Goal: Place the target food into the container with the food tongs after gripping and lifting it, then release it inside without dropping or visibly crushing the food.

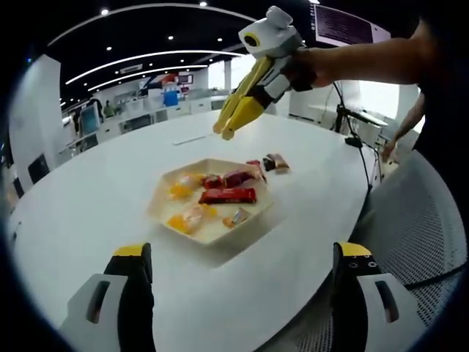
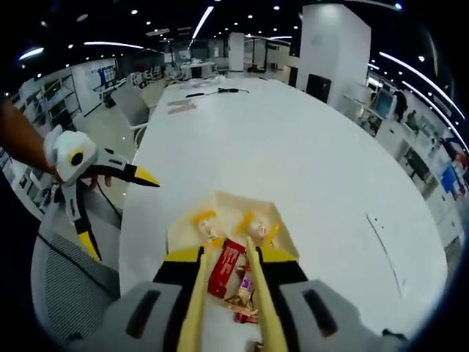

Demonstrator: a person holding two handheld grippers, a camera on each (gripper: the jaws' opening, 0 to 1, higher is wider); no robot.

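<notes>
Open-plan office space with ceiling strip lights is seen behind a large white table [image 1: 88, 205] in both views. In the left gripper view, the left gripper [image 1: 242, 268] is held with its two black, yellow-tipped jaws spread wide apart and nothing between them, low over the near edge of the table. Just beyond the jaws a cream hexagonal container [image 1: 165, 213] rests on the table, and wrapped food pieces lie in it: a red bar [image 1: 228, 196] across the middle, yellow-orange wrapped sweets [image 1: 187, 218] toward the near side, and darker red pieces at the far side. Two small wrapped snacks [image 1: 274, 163] lie on the table just outside the container's far rim. Above the container the right gripper [image 1: 226, 130] is held in the air by a hand, with long yellow food tongs [image 1: 245, 103] fitted to it; the tong tips are seen close together, with nothing visibly pinched. A grey mesh chair [image 1: 418, 227] stands at the right. In the right gripper view, the tongs' two yellow arms run forward nearly parallel, a narrow gap between them, over the red bar [image 2: 227, 268] and the sweets in the container [image 2: 183, 227]; whether anything is gripped cannot be told. At the left, the left gripper [image 2: 121, 213] is seen beside the table edge with jaws wide apart.
</notes>
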